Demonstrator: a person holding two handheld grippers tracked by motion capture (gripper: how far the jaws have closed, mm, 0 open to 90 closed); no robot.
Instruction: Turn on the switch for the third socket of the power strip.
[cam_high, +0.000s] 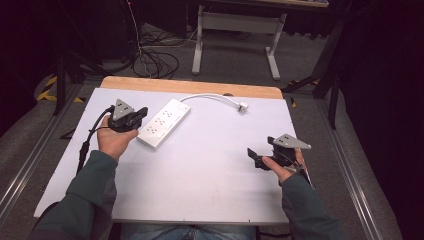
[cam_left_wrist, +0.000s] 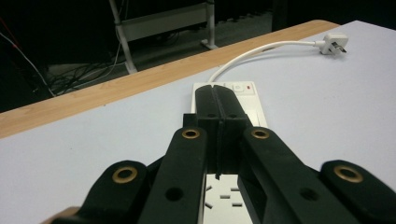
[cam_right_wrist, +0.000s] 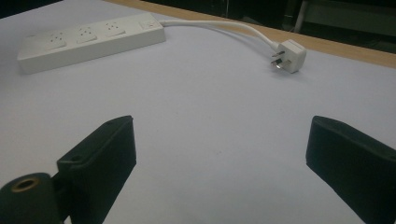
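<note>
Power strip (cam_high: 164, 123) on worktop (cam_high: 200, 170); plug (cam_high: 243, 106) loose.
Left hand-held gripper (cam_left_wrist: 219, 100) closed empty above strip, may nudge it; right hand-held gripper (cam_right_wrist: 219, 140) wide, idle; slack cable (cam_high: 207, 96) could snag.

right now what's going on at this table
A person sits at a white-topped table with a two-jaw gripper in each hand. The left gripper has its jaws shut together, empty, and hovers over the near end of a white power strip. The right gripper is wide open over bare tabletop, holding nothing. The strip's white cable curves across the far side of the table to its plug, which lies loose and unplugged.
</note>
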